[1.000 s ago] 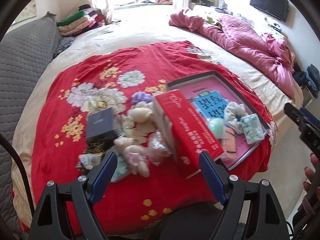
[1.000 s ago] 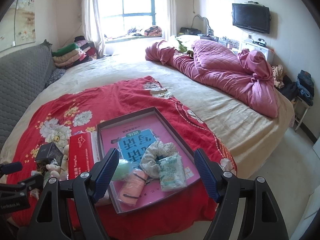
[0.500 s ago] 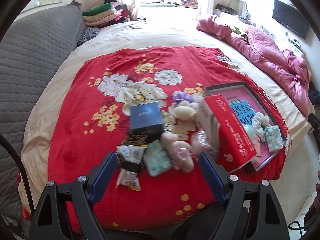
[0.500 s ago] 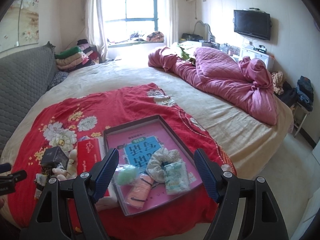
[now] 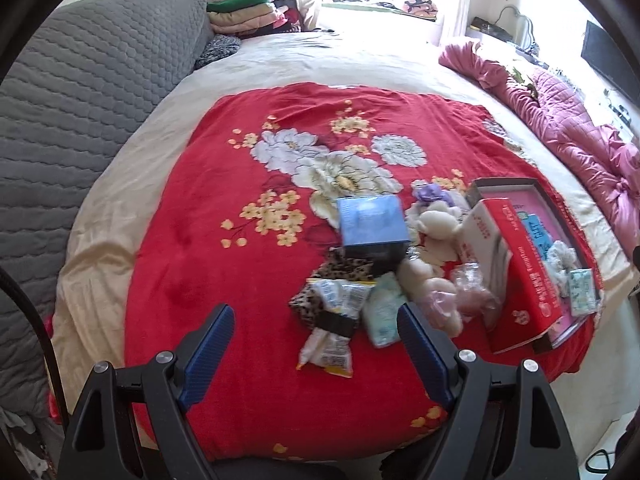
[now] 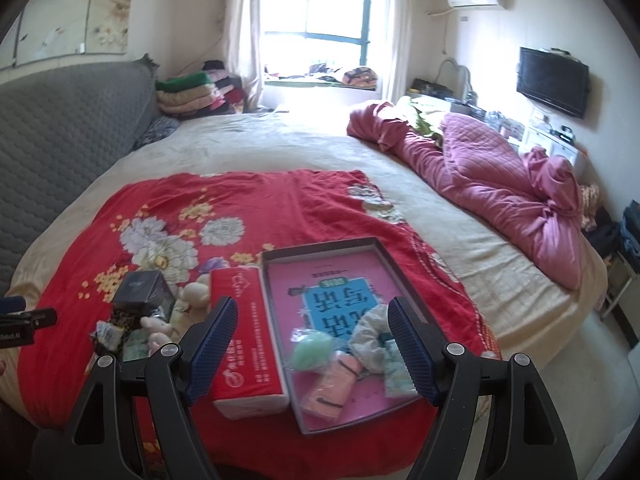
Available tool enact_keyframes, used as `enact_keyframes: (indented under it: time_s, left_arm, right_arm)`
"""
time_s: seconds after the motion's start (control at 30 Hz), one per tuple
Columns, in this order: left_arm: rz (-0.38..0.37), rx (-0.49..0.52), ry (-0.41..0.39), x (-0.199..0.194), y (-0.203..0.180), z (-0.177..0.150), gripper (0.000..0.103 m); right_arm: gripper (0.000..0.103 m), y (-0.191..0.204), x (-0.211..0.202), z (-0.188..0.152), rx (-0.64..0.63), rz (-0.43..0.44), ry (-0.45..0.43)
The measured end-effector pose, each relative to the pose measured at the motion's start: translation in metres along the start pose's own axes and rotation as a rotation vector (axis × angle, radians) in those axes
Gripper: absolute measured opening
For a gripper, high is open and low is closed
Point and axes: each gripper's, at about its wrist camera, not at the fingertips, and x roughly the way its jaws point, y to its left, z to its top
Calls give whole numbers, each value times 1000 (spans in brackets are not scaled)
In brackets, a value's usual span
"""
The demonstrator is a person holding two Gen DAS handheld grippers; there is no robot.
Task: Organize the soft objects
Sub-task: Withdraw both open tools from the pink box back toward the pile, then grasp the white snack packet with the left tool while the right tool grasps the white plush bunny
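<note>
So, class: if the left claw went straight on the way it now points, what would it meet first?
Probably the snack packet, lying between the open left claw fingers' line on the red blanket; the leopard-print pouch sits just beyond. Depth is unclear.

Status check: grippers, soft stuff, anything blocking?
Left gripper open, empty, over the loose pile. Right gripper open, empty, over the tray. Some soft items already in tray. Red box sits between pile and tray.
</note>
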Motion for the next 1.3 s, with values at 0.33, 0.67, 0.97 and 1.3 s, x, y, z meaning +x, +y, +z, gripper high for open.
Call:
enact_keyframes:
  time_s: [0.33,0.67,0.97,1.3]
  left_arm:
    - [0,-20,30,22,26,-15,83]
    - [-97,-49,73,51,34,-32,83]
    - [-147,-52,93,78,20,-41,83]
    - [-168,-45,141,107,15,-40,83]
  right_arm:
    - [78,39,9,-4,-120,21,19]
    - [78,87,25,-3,-236,58,40]
    - [78,140,67,6,-390,104,82]
    - [78,182,158,31,-579,223,314]
